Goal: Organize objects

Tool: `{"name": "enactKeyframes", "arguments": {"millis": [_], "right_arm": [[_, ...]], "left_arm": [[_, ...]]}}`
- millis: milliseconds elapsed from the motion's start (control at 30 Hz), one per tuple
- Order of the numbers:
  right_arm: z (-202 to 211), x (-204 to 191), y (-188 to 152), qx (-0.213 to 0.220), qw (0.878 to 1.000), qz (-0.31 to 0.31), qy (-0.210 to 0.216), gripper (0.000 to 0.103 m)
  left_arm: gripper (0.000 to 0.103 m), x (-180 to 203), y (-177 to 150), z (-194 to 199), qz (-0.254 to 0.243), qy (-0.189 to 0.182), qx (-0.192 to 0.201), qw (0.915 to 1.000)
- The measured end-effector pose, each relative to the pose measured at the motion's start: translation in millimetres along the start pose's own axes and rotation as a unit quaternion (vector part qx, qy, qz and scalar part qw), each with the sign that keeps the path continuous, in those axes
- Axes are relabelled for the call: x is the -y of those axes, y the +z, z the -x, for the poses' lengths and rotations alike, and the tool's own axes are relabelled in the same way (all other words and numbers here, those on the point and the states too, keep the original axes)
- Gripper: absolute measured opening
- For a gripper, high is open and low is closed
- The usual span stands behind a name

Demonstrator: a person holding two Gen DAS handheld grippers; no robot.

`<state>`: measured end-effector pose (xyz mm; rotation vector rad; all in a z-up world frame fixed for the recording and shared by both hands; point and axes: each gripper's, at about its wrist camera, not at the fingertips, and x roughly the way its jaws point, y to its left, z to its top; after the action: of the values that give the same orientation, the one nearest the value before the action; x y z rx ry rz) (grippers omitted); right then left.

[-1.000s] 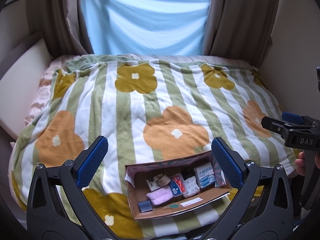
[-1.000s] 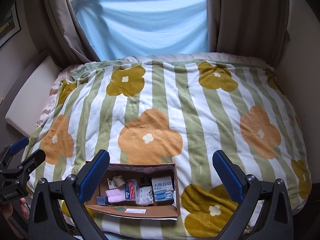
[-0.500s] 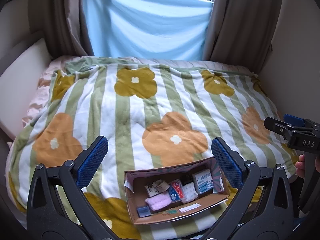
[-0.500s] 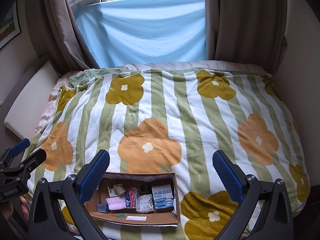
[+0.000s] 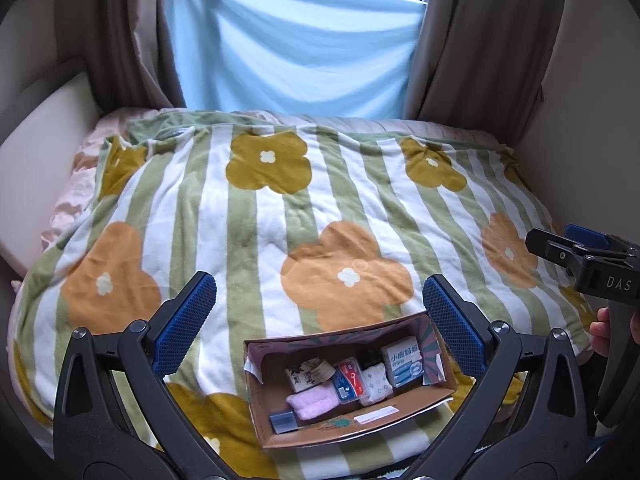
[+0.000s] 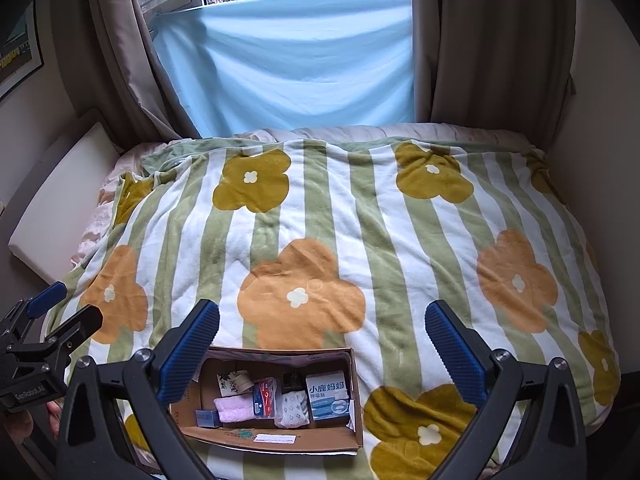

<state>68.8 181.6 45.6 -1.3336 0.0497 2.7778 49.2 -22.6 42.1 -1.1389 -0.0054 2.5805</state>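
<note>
We hold the left gripper (image 5: 320,316) and the right gripper (image 6: 322,340) above the near edge of the bed, each with its jaws wide apart and nothing between them. The open cardboard box (image 5: 352,428) sits on the striped flower blanket (image 5: 256,224) at the bed's near edge, and inside it a white and blue carton (image 5: 401,363) stands at the right end, a patterned white pouch (image 5: 375,384) just left of it, then a red and blue packet (image 5: 350,378), a pink cloth (image 5: 314,402) and a small blue box (image 5: 282,421) toward the box's left end. Beyond the box, at the far end of the bed, a light blue sheet (image 6: 288,64) hangs between brown curtains (image 6: 492,52).
</note>
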Motion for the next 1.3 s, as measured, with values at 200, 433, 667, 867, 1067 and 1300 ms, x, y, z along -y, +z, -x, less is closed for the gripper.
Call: {"name": "enactKeyframes", "arguments": {"millis": [200, 433, 667, 867, 1067, 1300], "right_arm": [[0, -6, 3, -0.002, 1.0, 0.004, 0.001, 0.102], [-1, -9, 3, -0.001, 1.0, 0.006, 0.002, 0.102], [-1, -9, 4, -0.002, 1.0, 0.006, 0.002, 0.102], [-1, -11, 5, -0.002, 1.0, 0.007, 0.002, 0.102], [-1, -11, 5, -0.002, 1.0, 0.007, 0.002, 0.102], [-1, -11, 6, -0.002, 1.0, 0.006, 0.002, 0.102]], "left_arm": [[0.103, -1, 0, 0, -0.001, -0.001, -0.001, 1.0], [0.103, -4, -1, 0, 0.0, -0.001, -0.002, 1.0], [0.103, -6, -6, 0, -0.001, 0.003, -0.003, 1.0], [0.103, -7, -8, 0, 0.001, 0.002, -0.002, 1.0], [0.103, -6, -8, 1, -0.003, 0.006, -0.002, 1.0], [0.103, -10, -4, 5, 0.004, 0.006, 0.005, 1.0]]}}
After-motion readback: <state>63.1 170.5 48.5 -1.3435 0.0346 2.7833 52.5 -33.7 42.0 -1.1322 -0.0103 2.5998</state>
